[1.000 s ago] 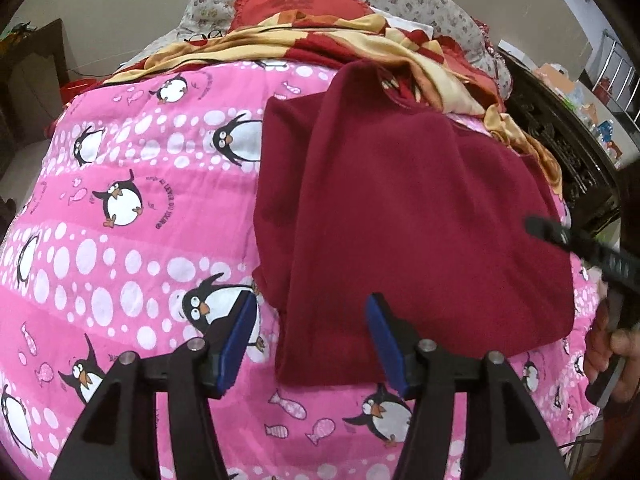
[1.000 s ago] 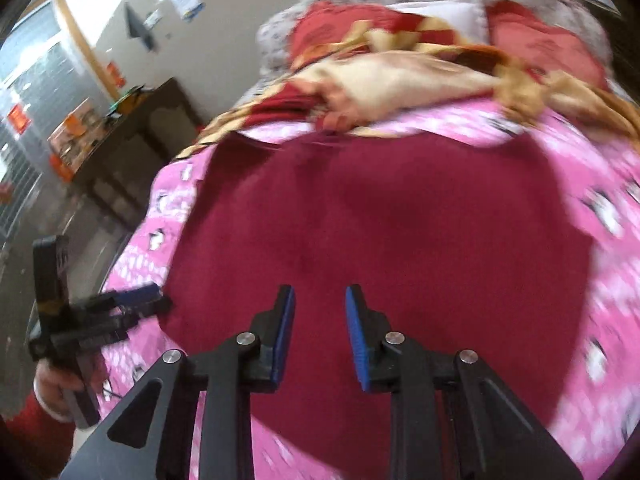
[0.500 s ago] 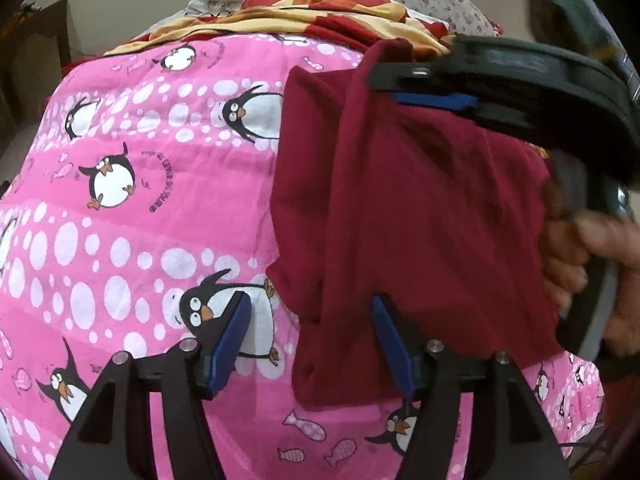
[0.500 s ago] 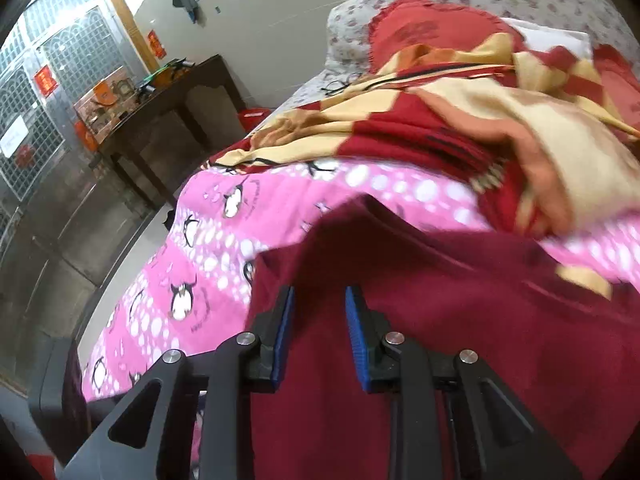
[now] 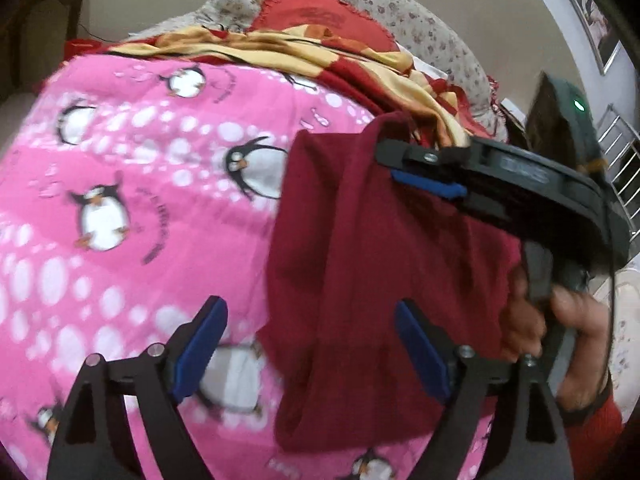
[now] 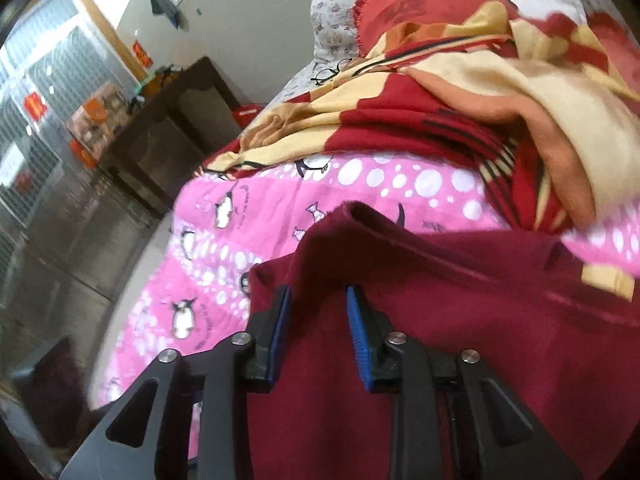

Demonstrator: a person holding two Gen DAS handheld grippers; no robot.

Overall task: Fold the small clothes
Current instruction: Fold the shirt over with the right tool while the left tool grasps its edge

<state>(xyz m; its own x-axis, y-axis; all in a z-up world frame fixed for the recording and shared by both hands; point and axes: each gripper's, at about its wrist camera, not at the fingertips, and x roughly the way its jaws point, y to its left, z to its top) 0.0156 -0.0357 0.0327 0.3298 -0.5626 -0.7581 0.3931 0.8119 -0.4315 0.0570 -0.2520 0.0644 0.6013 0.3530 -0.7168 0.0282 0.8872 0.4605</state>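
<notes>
A dark red garment (image 5: pixel 360 272) lies folded on a pink penguin-print quilt (image 5: pixel 132 200). My left gripper (image 5: pixel 312 344) is open, its jaws wide apart over the garment's near left edge. My right gripper (image 6: pixel 318 312) is open with a narrow gap, low over the garment (image 6: pixel 460 320) near its far left corner, which is raised in a fold. In the left wrist view the right gripper (image 5: pixel 424 172) reaches in from the right over the garment's far edge, held by a hand (image 5: pixel 560 316).
A red and yellow blanket (image 6: pixel 460 92) is bunched at the head of the bed, with a red pillow (image 5: pixel 320 12) and floral pillows behind. A dark wooden table (image 6: pixel 168 120) stands left of the bed beside a barred window.
My right gripper swept from the garment's near right side across to its far left corner. My left gripper moved closer to the garment's near left edge and stayed open.
</notes>
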